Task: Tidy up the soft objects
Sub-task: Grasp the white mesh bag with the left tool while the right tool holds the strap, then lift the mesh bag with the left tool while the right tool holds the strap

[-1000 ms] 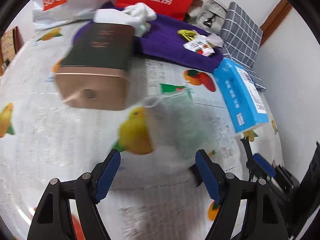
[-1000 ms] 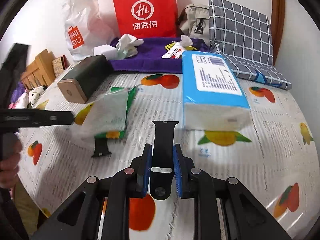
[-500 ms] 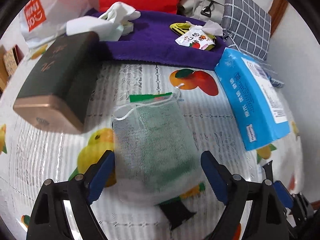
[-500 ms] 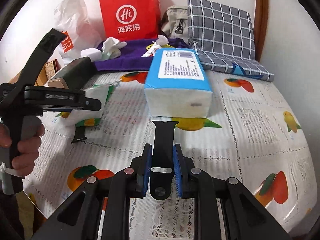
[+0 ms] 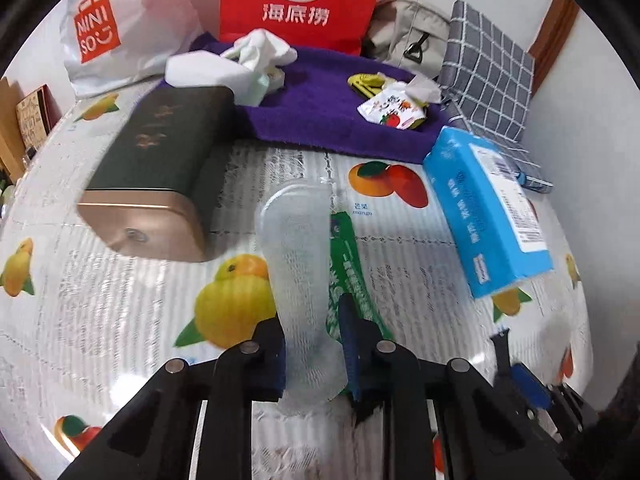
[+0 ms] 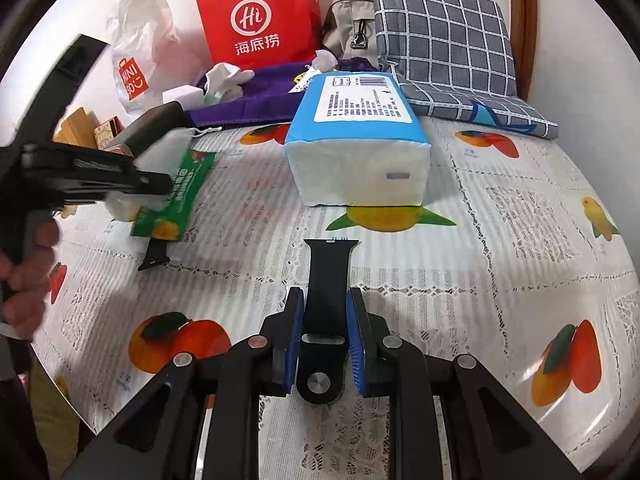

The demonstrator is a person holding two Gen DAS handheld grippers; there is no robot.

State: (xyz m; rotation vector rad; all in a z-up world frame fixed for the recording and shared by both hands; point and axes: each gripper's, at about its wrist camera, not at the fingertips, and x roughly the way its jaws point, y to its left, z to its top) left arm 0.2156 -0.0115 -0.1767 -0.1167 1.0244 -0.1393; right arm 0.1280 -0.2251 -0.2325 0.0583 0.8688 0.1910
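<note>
My left gripper is shut on a white mesh pouch, which stands on edge between the blue pads. A green packet lies under and beside it. My right gripper is shut on a black watch strap and holds it over the tablecloth. A second black strap piece lies by the green packet. The left gripper shows at the left of the right wrist view. A purple towel lies at the back with a white cloth and a snack packet on it.
A dark green tin lies left of the pouch. A blue tissue pack lies to the right. A red paper bag, a white Miniso bag, a grey backpack and a checked cushion line the back wall.
My left gripper closed on the mesh pouch, which now stands squeezed and narrow between the pads, off the green packet. My right gripper kept hold of the strap and shifted slightly.
</note>
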